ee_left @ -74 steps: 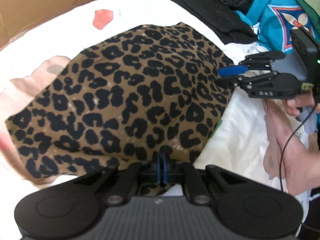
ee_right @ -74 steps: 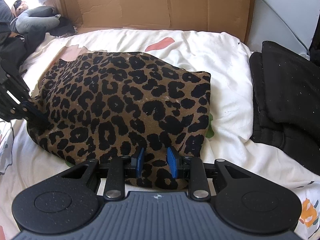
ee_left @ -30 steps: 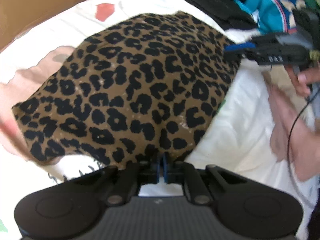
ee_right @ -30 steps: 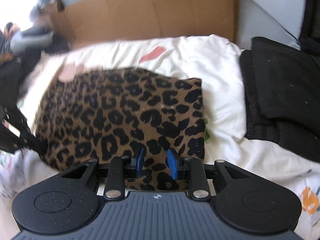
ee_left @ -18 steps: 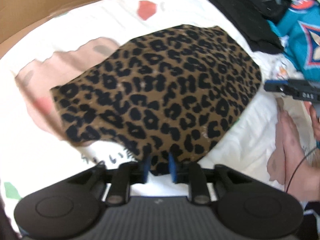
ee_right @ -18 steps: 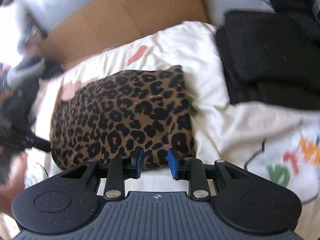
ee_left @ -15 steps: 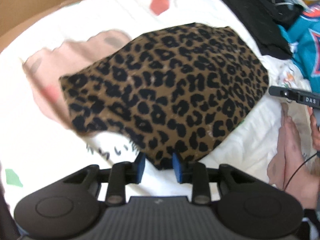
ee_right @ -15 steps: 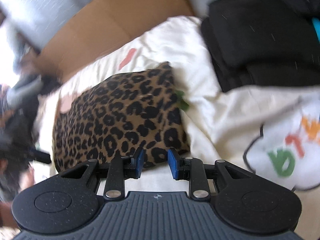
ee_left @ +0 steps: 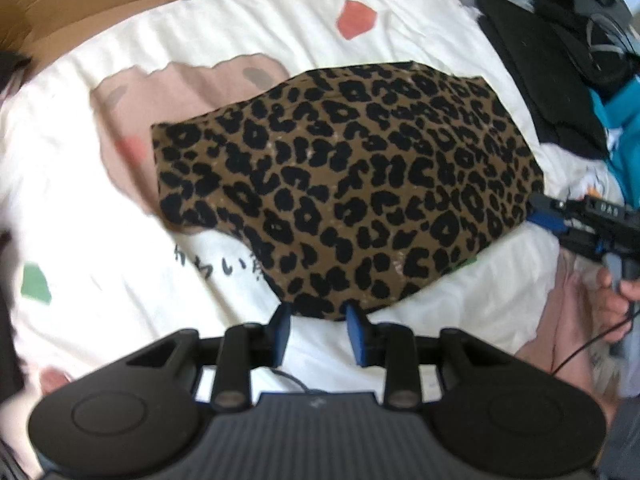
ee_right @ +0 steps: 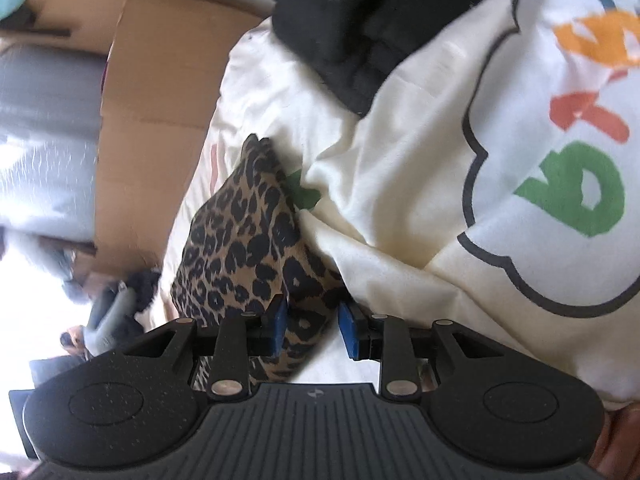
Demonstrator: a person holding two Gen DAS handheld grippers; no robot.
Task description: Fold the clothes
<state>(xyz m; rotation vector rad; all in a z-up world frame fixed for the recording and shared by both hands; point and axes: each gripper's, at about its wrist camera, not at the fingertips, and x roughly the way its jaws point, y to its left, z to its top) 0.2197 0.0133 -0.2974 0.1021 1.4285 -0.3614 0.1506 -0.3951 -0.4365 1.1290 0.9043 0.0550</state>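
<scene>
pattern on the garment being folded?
Leopard print, black spots on brown: the folded garment shows best in the left wrist view.

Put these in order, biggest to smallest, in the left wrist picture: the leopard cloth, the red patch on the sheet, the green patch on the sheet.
1. leopard cloth, clearly the biggest.
2 and 3. red patch and green patch look about alike; the fisheye bends the edges, so I won't rank them.

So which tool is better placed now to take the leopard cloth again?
Probably the left. The left tool is open and faces the near edge of the folded leopard cloth squarely. The right tool, also open, is tilted at one corner only.
</scene>
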